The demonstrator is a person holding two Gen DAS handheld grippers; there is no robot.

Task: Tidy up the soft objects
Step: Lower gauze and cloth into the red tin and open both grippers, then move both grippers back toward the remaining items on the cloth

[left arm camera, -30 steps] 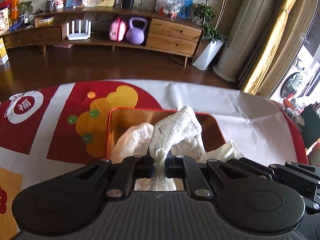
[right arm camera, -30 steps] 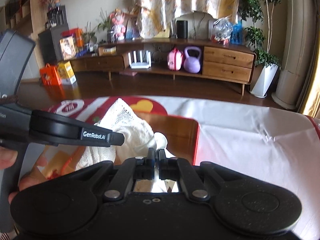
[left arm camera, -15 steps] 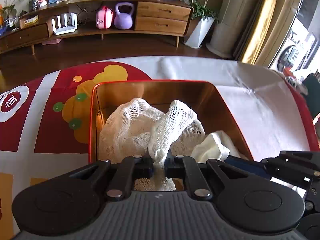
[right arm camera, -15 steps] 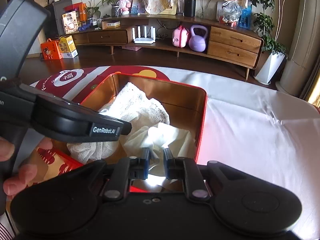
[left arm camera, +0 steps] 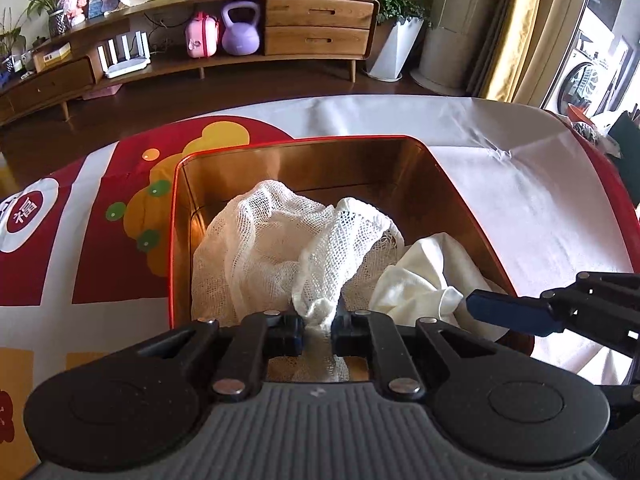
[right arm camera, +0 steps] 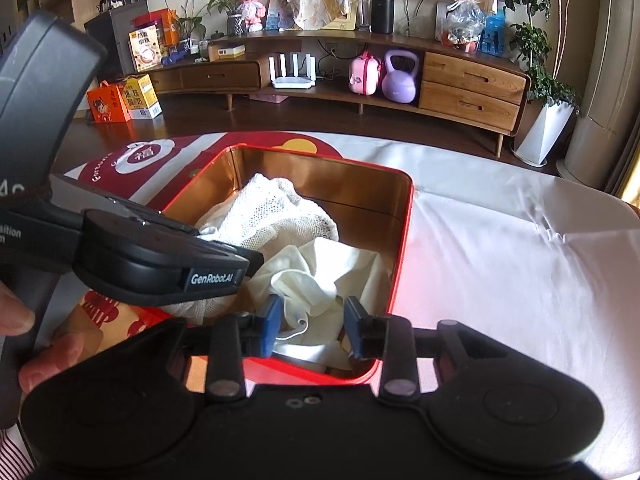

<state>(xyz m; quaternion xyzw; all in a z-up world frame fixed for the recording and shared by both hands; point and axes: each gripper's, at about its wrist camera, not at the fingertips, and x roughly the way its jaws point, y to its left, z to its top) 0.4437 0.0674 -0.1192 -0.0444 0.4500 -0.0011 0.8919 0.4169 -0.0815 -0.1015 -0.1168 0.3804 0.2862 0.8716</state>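
Note:
A red tin box [left arm camera: 304,145] with a gold inside stands on the table; it also shows in the right wrist view [right arm camera: 403,240]. A white mesh cloth [left arm camera: 264,240] lies in its left part, also seen in the right wrist view [right arm camera: 272,212]. A cream cloth [left arm camera: 420,276] lies in its right part, also in the right wrist view [right arm camera: 320,272]. My left gripper [left arm camera: 318,330] is shut on a fold of the mesh cloth over the box's near edge. My right gripper [right arm camera: 314,330] is open just above the cream cloth, near the box's near right corner.
A white tablecloth [right arm camera: 500,248] with red and yellow print [left arm camera: 92,216] covers the table. A low wooden cabinet [right arm camera: 460,80] with a purple kettlebell [right arm camera: 400,76] and a pink case stands across the floor. A potted plant [left arm camera: 394,40] stands to its right.
Both grippers have lowered the cloths into the box. My right gripper has opened and let go of the cream cloth. My left gripper stays shut on the mesh cloth.

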